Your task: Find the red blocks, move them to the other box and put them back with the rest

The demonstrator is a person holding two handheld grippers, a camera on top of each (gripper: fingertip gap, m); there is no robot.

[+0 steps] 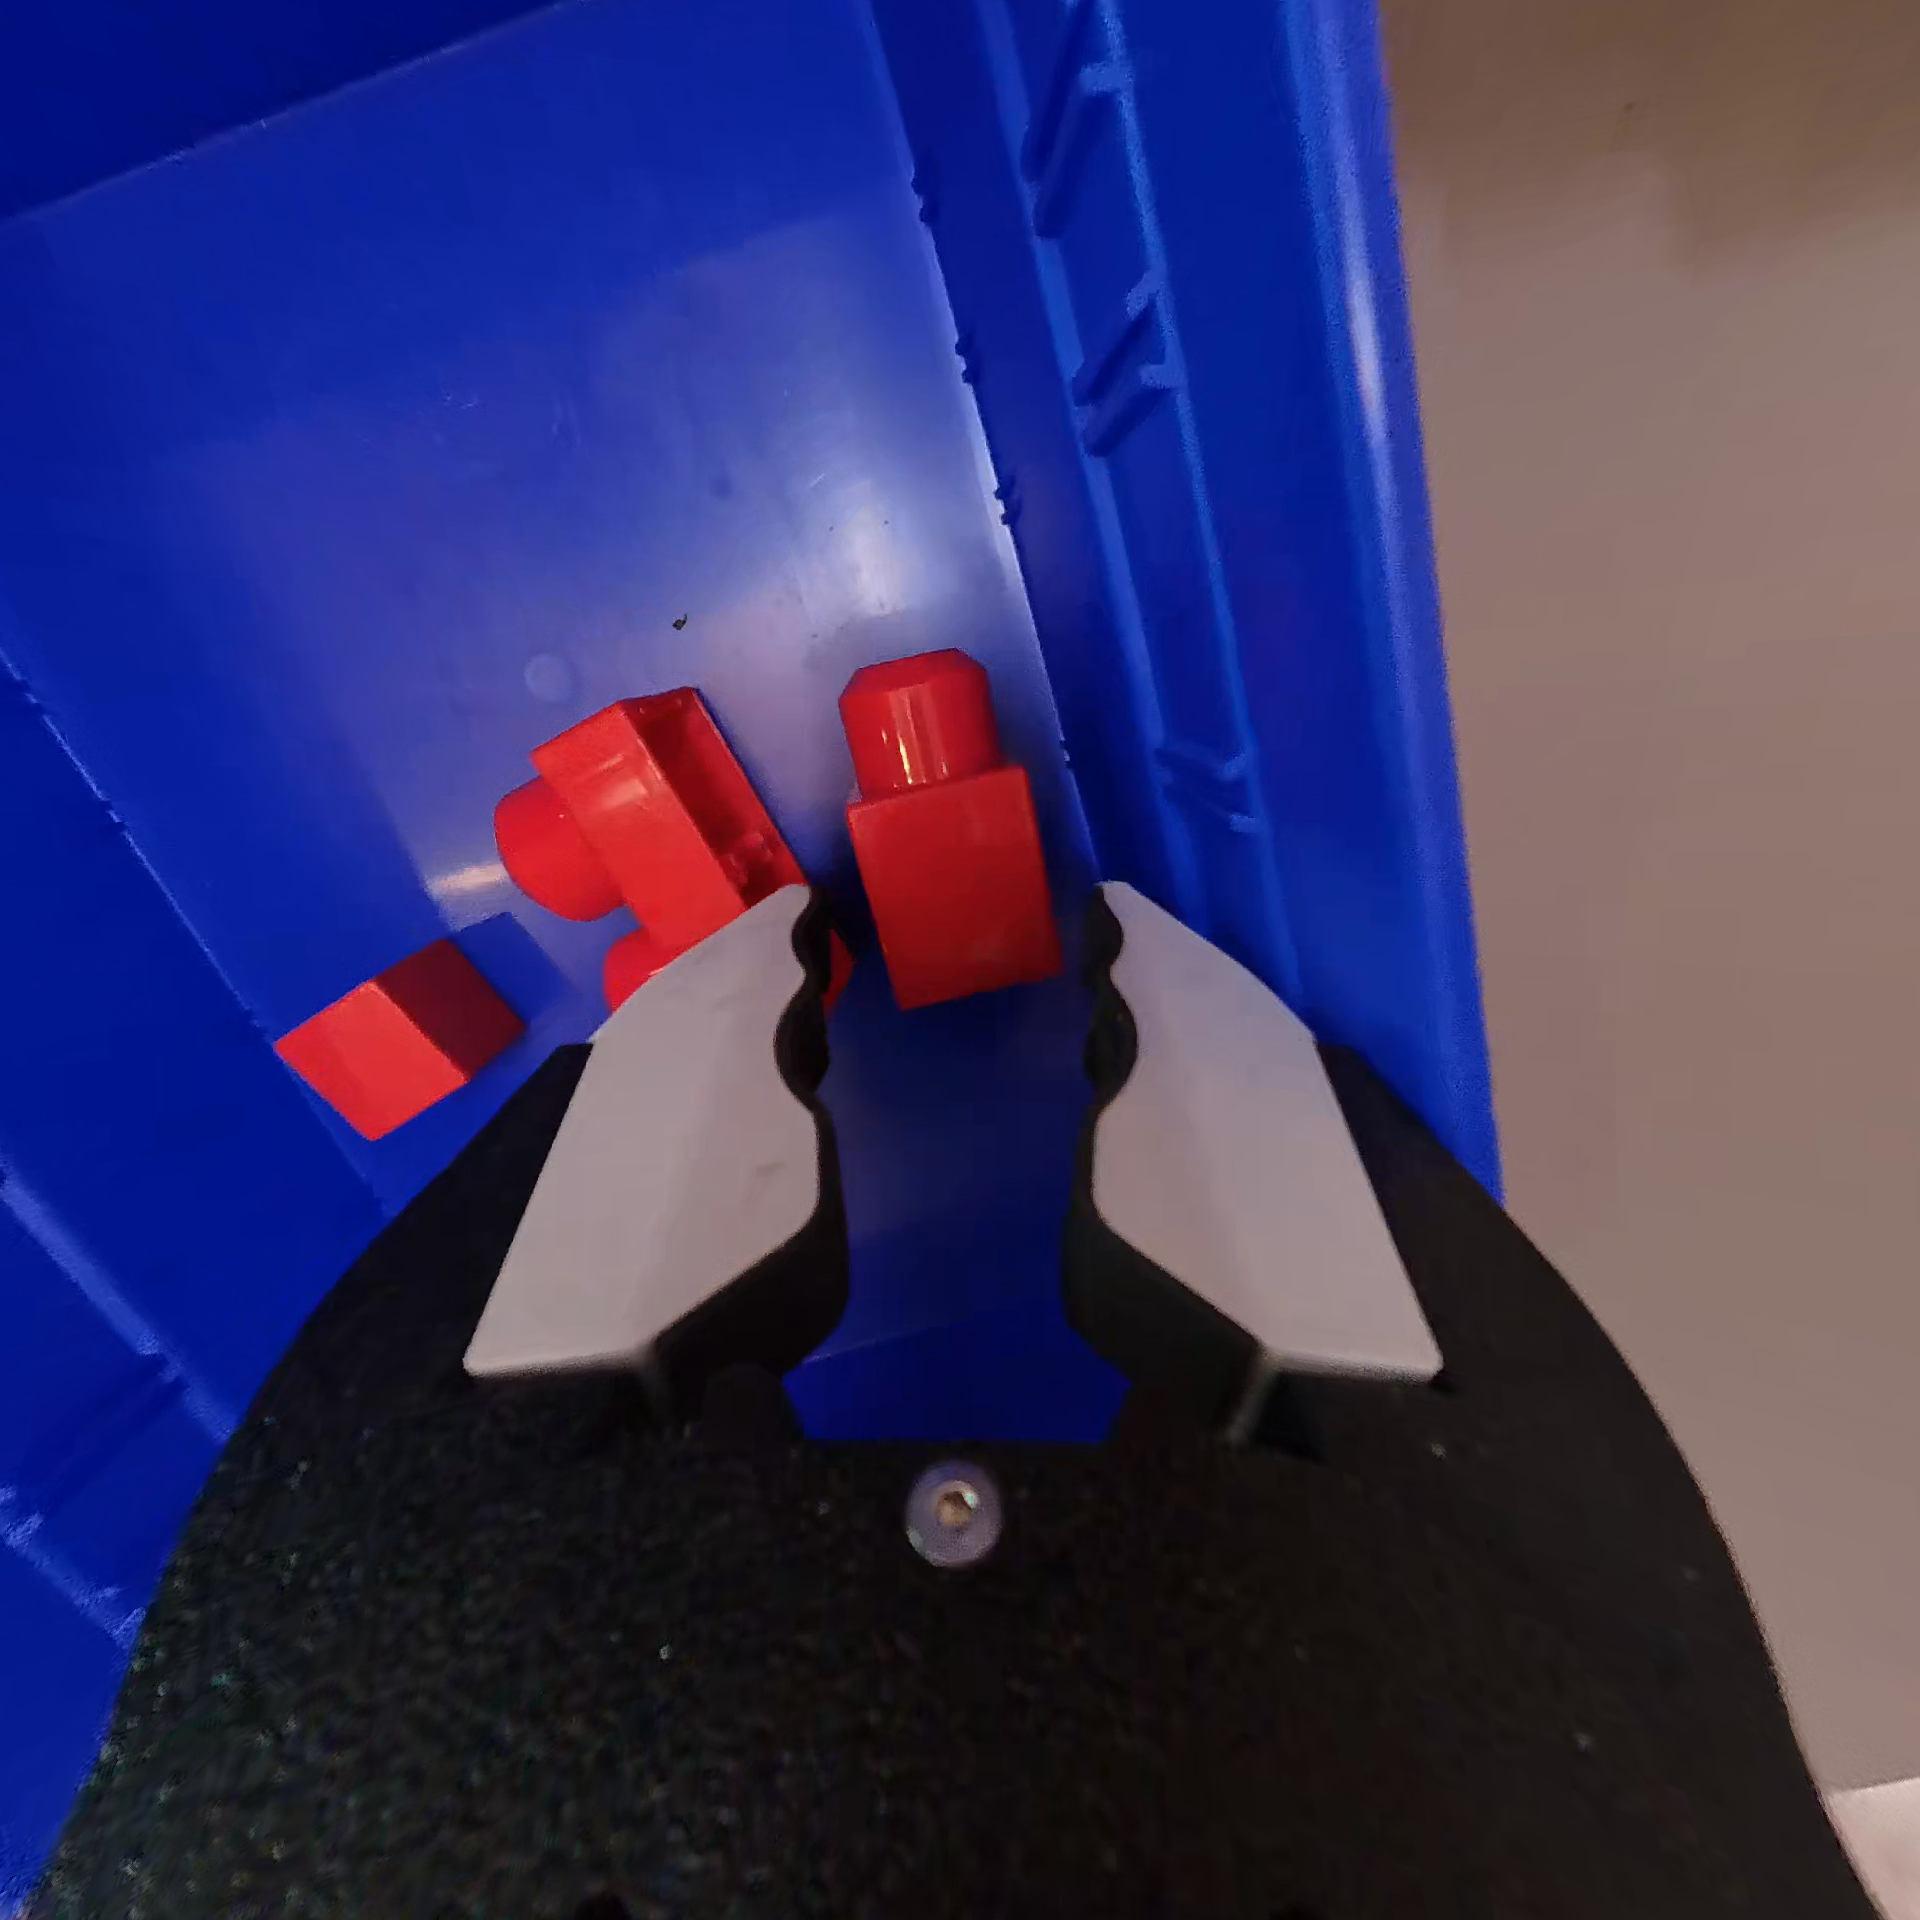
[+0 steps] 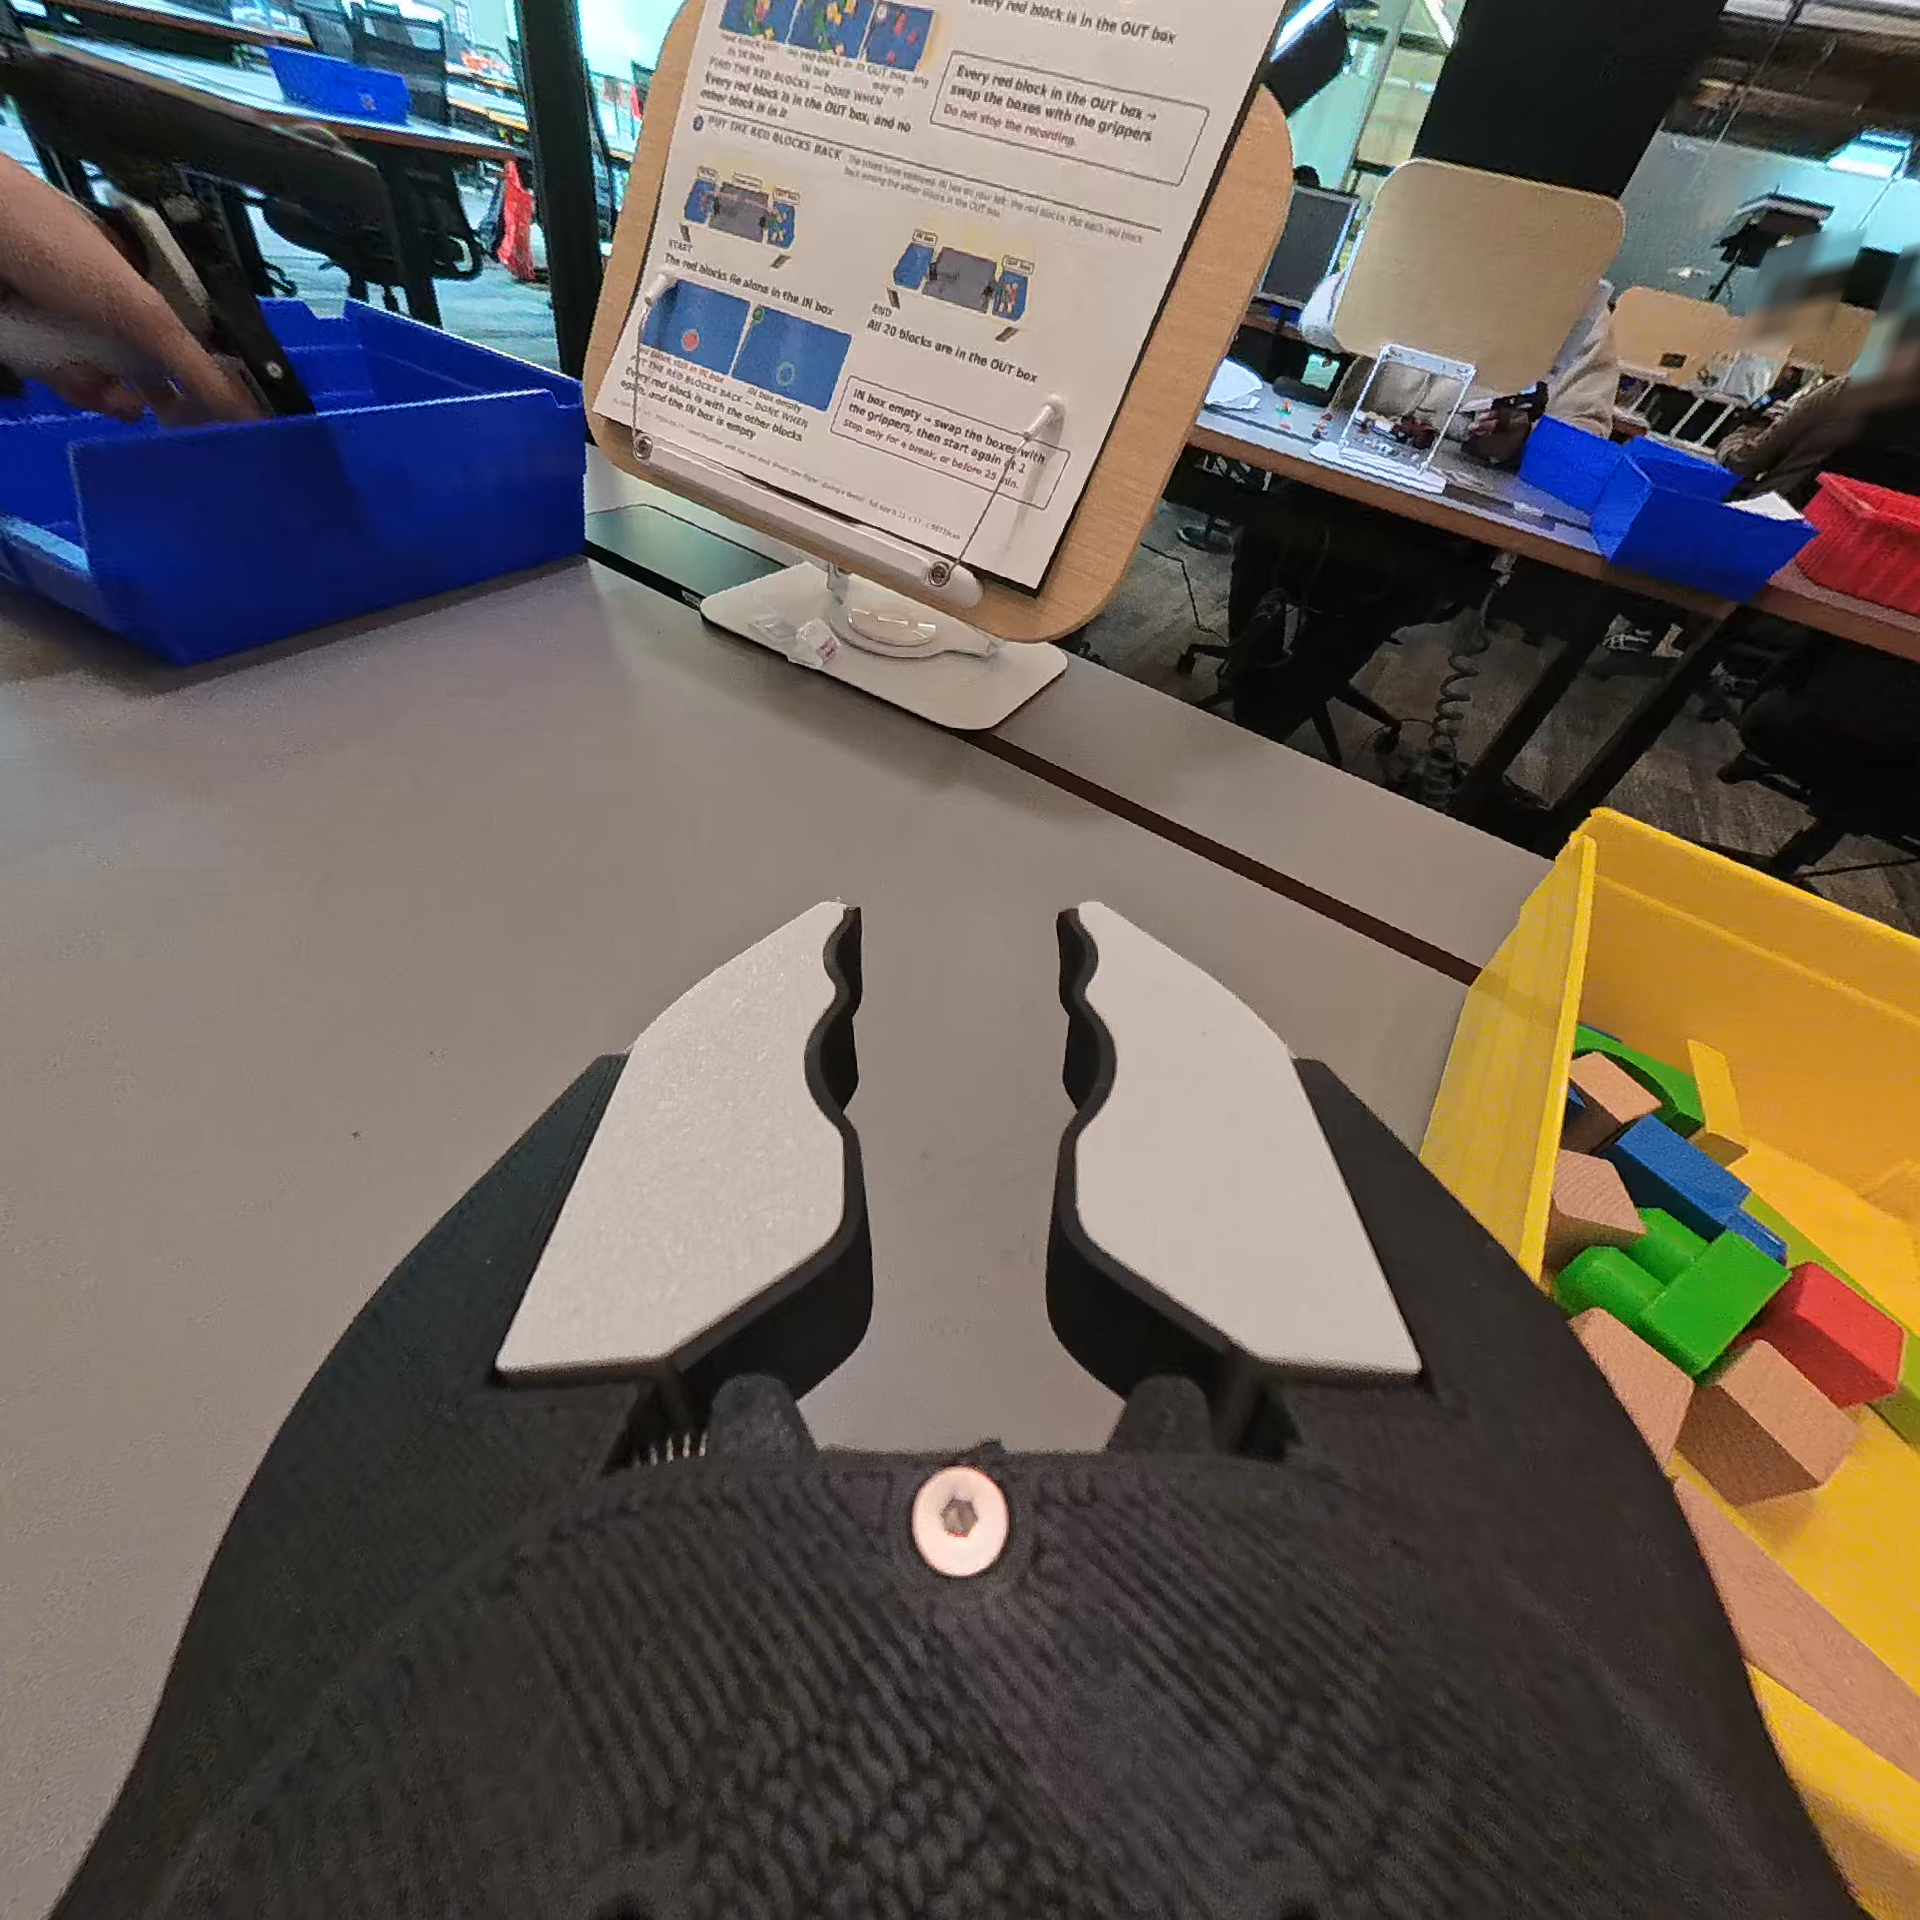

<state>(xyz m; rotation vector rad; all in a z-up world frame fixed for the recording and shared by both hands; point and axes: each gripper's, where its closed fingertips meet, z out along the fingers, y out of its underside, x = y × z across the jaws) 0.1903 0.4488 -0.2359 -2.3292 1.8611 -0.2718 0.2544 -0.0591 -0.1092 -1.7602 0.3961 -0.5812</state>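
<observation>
The left gripper point(image 1: 951, 935) is found lowered into a blue box point(image 1: 416, 416), close to the box's right-hand wall. Its jaws are held apart. A red block with a single round stud point(image 1: 951, 873) is seen at the fingertips; a gap shows between the block and each pad, so nothing is gripped. Just left of it lies a red two-stud block point(image 1: 644, 821), tipped on its side with its hollow underside exposed and partly covered by the left finger point(image 1: 686, 1091). A plain red block point(image 1: 400, 1034) rests farther left on the box floor, apart from the other two.

The right gripper point(image 2: 958, 925) is held above a grey table point(image 2: 416, 883), jaws partly open with only the table surface seen between them. At its right side stands a yellow box point(image 2: 1558, 987) containing mixed blocks in green, blue and wood tones, among them one red block point(image 2: 1834, 1345). The blue box appears at the far left of the table in this view, with a person's hand point(image 2: 94, 312) reaching into it. A stand bearing a printed instruction sheet point(image 2: 935, 312) is placed at the table's far edge.
</observation>
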